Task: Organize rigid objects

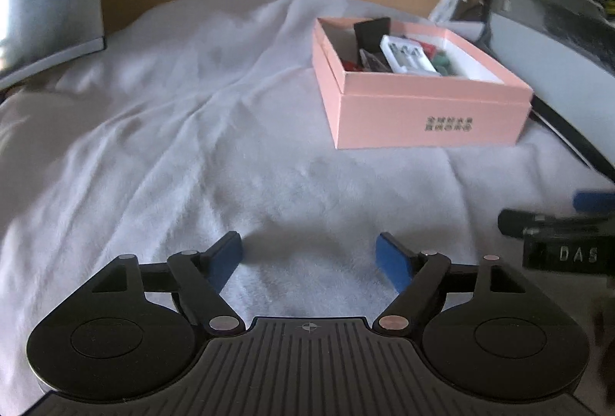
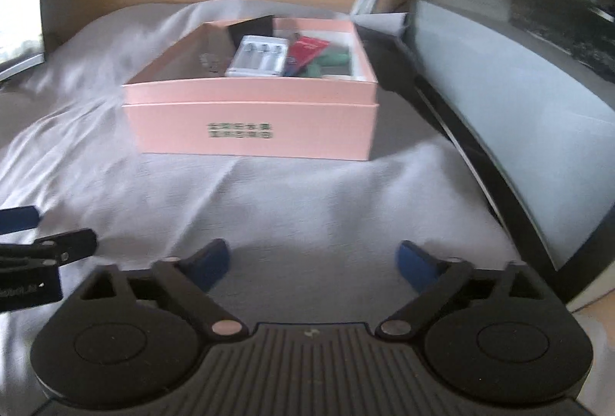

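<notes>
Grippers: left gripper [image 1: 310, 262] and right gripper [image 2: 313, 268] spread, empty | target: open pink cardboard box [image 2: 250, 130] at 12 o'clock, filled | step: lower both onto white cloth [image 1: 192, 147], clear of box.

Soft daylight, dim bluish cast; right view motion-blurred; fisheye bending at edges.
</notes>
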{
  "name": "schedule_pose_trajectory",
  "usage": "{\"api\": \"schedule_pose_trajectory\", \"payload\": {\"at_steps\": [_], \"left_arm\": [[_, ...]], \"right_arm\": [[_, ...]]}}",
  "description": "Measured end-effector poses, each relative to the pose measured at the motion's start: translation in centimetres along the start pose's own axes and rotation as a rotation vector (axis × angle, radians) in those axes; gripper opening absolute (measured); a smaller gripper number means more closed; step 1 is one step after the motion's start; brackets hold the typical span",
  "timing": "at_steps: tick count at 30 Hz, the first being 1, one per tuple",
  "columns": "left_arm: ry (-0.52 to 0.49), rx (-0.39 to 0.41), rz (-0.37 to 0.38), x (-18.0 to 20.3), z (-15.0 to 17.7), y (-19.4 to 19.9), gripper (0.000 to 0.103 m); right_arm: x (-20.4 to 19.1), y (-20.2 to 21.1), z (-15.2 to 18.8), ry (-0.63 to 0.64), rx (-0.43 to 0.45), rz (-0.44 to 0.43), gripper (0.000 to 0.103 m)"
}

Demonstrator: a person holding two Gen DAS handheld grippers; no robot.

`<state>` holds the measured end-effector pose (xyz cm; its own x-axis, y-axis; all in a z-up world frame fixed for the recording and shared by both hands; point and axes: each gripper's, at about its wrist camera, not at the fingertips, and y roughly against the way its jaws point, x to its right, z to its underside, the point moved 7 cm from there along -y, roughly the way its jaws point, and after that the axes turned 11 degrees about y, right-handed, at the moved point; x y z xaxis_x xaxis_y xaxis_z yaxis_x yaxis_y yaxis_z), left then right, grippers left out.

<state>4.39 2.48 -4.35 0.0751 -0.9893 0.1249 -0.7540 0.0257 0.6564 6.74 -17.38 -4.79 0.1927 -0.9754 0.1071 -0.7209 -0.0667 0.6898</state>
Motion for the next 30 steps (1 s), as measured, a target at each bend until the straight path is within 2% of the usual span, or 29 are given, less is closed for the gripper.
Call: {"api": "schedule_pose_trajectory", "payload": {"at_steps": [8,12,30], "left_arm": [[-0.019,0.020,0.018,0.4,-0.1,-0.3,0.086],[-0.017,0.020,0.019,0.4,-0.2,-0.4,0.086],[-0.010,0.029,0.020,0.3,-0.2,-0.4,0.087]], "right_arm": [[-0.8,-0.2,-0.5,0.011,0.011,-0.007,0.100],[-0.8,-0.4,-0.4,-0.002,0.047,-0.035,0.101],[-1.0,-0.6,-0.5,0.000,0.049,-0.042,0.103]]}}
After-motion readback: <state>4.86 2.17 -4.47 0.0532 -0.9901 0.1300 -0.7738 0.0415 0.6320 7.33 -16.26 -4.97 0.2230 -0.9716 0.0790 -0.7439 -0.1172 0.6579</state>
